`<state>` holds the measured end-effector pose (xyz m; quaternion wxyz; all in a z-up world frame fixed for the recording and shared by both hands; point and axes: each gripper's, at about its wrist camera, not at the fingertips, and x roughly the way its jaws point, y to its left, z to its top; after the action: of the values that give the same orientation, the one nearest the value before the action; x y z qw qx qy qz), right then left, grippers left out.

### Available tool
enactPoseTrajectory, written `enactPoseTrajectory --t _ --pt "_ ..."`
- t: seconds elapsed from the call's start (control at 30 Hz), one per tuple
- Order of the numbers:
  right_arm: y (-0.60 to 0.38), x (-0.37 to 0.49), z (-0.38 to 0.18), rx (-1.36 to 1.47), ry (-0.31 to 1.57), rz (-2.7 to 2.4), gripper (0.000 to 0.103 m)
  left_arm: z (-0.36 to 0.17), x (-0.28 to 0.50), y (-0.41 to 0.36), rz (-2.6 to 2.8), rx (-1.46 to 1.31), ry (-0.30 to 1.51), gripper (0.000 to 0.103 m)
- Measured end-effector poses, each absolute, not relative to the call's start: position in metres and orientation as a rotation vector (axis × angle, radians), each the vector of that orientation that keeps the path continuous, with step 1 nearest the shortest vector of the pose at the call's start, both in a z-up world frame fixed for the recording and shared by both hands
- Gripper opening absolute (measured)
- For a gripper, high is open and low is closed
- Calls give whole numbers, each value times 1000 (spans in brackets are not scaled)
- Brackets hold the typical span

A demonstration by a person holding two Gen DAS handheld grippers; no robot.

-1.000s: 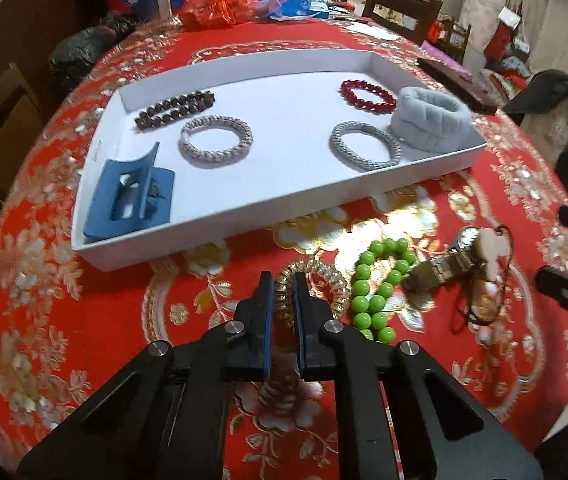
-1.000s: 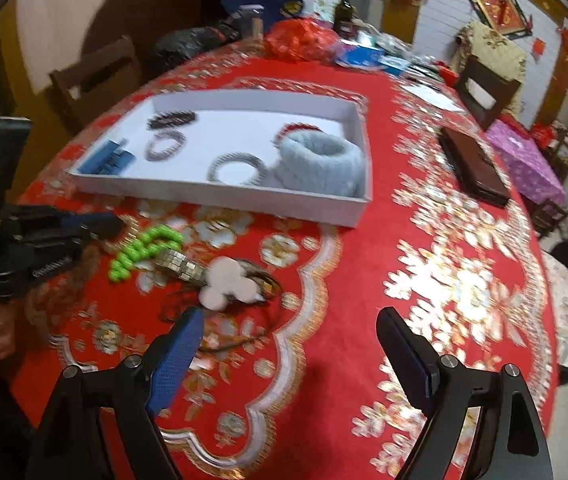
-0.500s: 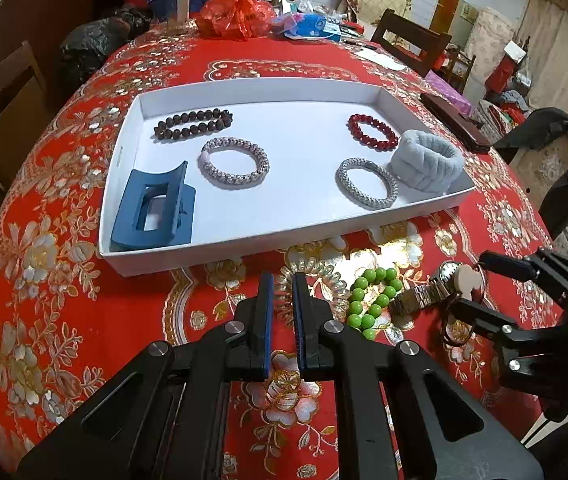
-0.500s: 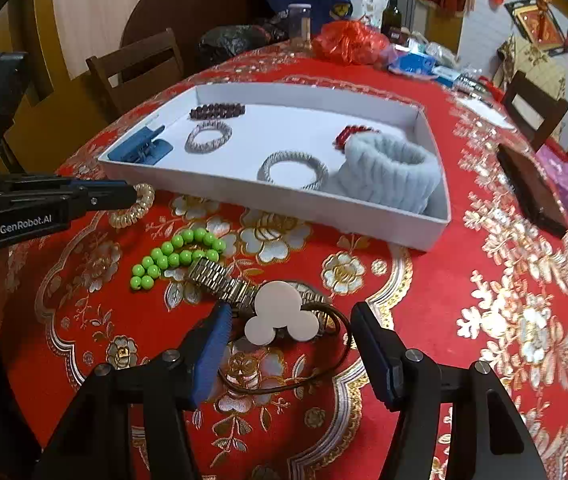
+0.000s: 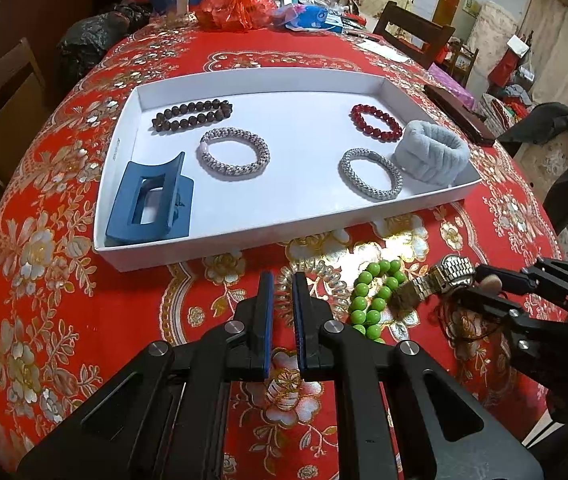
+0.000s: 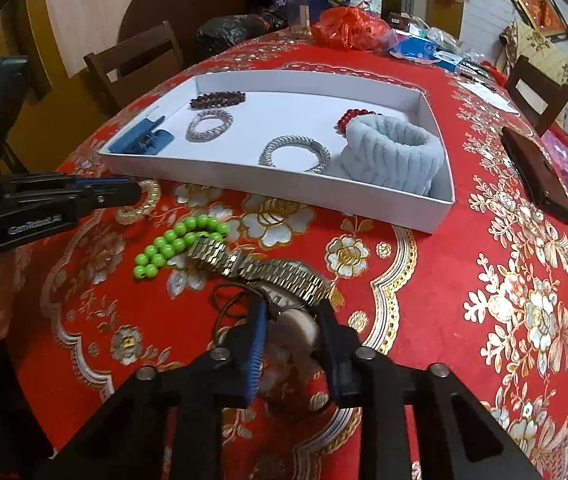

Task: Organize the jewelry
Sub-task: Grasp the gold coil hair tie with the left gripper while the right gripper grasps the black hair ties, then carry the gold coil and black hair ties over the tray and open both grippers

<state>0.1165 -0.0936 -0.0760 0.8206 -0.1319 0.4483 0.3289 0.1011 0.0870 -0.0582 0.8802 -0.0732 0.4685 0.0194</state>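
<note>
Currently right gripper [image 6: 290,320] jaws have just been closing and pinch the white charm [image 6: 294,330] beside the watch [image 6: 260,270], near the counter's front edge. Left gripper [image 5: 283,298] jaws pressed almost together around the clear coil hair tie [image 5: 316,280], just outside the tray's [image 5: 220,246] front wall.

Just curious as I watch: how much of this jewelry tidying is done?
Six pieces already lie in the white tray, the blue hair clip among them. The left gripper is shut on the clear coil band; the right gripper has just been closing on the white charm. The green beads and watch wait on the cloth.
</note>
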Motion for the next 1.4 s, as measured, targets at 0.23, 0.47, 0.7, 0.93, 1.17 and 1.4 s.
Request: enactPoseTrajectory --t 0.23,0.47,0.7,0.93,1.17,1.4 --pt "-101 105 -67 -263 947 712 6 -58 100 86 40 -145 972 8" --pt "-126 100 -20 -92 812 705 6 -47 96 87 15 -165 935 8" --pt "-124 102 -19 -109 807 647 6 -38 93 84 5 -166 913 8" --pt "-132 104 -15 -90 800 599 6 -26 89 79 -2 -150 886 8" --pt "-127 103 -13 -108 786 582 6 -18 84 75 -1 -130 866 8" --pt "-120 98 -13 -121 769 608 6 -21 85 75 5 -129 875 8"
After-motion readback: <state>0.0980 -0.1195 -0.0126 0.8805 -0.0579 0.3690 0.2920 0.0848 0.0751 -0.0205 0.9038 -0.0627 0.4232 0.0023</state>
